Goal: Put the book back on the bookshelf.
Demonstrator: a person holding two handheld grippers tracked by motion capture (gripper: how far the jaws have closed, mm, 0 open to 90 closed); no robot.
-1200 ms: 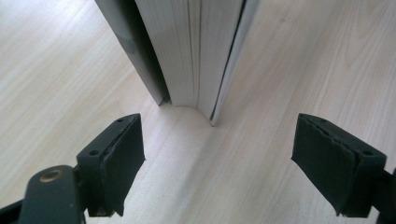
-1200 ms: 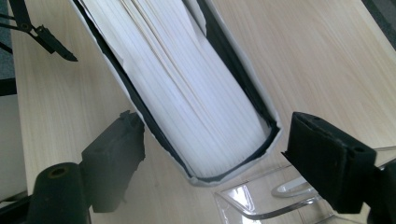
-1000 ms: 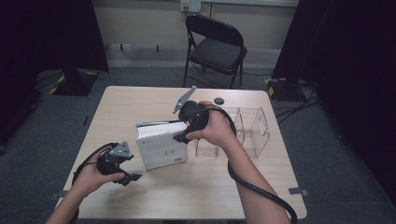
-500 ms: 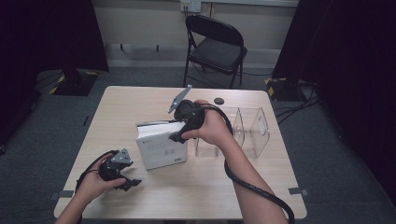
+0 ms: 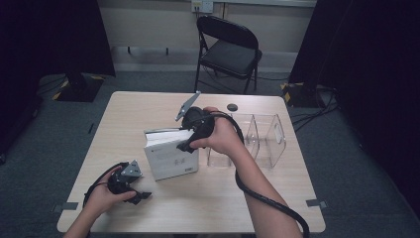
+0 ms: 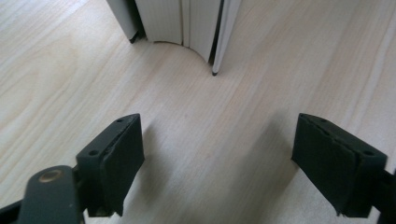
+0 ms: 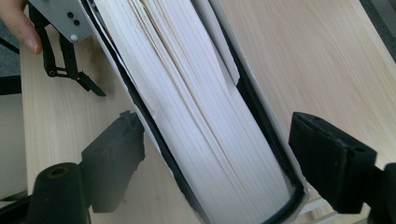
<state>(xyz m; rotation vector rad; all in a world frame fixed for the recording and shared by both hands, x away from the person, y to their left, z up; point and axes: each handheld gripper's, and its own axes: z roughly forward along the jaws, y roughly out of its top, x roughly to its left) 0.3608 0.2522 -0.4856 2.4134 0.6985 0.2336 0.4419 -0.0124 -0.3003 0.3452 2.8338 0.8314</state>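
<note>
A thick white book [image 5: 171,156] stands on edge in the middle of the wooden table [image 5: 277,198]. My right gripper [image 5: 185,141] comes down on its top right corner. In the right gripper view the page block [image 7: 210,116] lies between the two black jaws of that gripper [image 7: 215,168], whose pads sit against the covers. My left gripper [image 5: 138,191] rests low by the table's front left, open, its jaws [image 6: 233,163] wide apart over bare wood. The book's lower end [image 6: 187,23] stands a little ahead of it. The left gripper [image 7: 60,28] also shows beyond the book.
A clear plastic divider box [image 5: 257,139] stands right of the book, just behind the right hand. A small black round object [image 5: 232,107] lies near the table's far edge. A black folding chair [image 5: 228,49] stands behind the table. A cable trails from each gripper.
The left hand has sunk toward the tabletop and drawn slightly nearer the front edge. The right gripper and the book have stayed about where they were.
</note>
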